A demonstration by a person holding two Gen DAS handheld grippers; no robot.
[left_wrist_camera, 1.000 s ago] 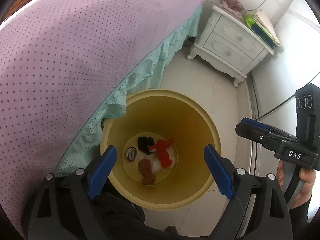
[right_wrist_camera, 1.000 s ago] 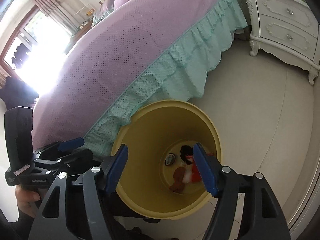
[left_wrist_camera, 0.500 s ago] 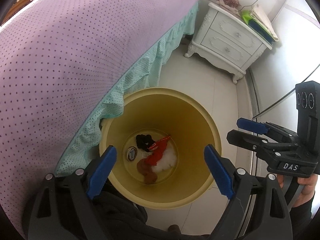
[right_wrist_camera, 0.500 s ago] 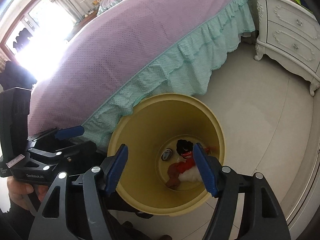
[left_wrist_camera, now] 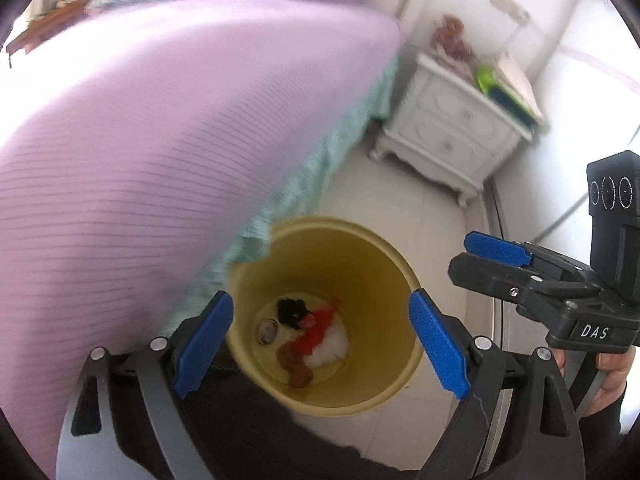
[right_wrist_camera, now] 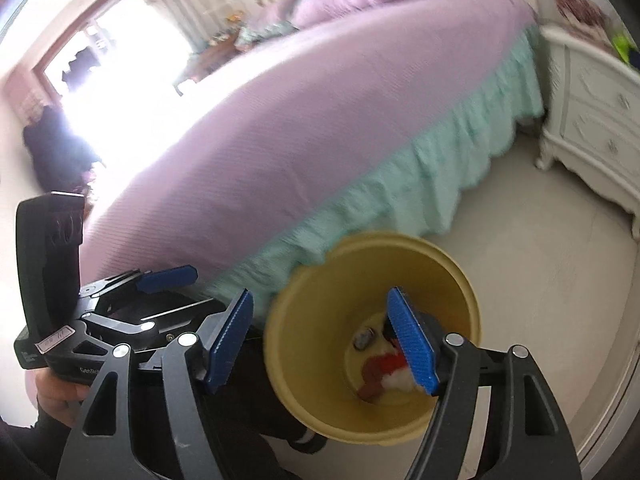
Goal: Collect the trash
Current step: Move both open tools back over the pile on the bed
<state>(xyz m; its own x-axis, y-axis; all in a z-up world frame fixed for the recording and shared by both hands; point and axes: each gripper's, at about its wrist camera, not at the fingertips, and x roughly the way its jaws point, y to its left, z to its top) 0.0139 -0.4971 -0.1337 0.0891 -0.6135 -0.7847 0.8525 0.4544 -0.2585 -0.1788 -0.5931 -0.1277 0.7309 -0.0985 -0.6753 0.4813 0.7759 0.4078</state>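
Trash sits in the bin; both your grippers' fingers gape empty, right gripper just widening — scan the floor.

The yellow bin gapes open beneath me — a clear drop between my fingers. The bed crowds its left rim; bare floor runs right toward the nightstand.
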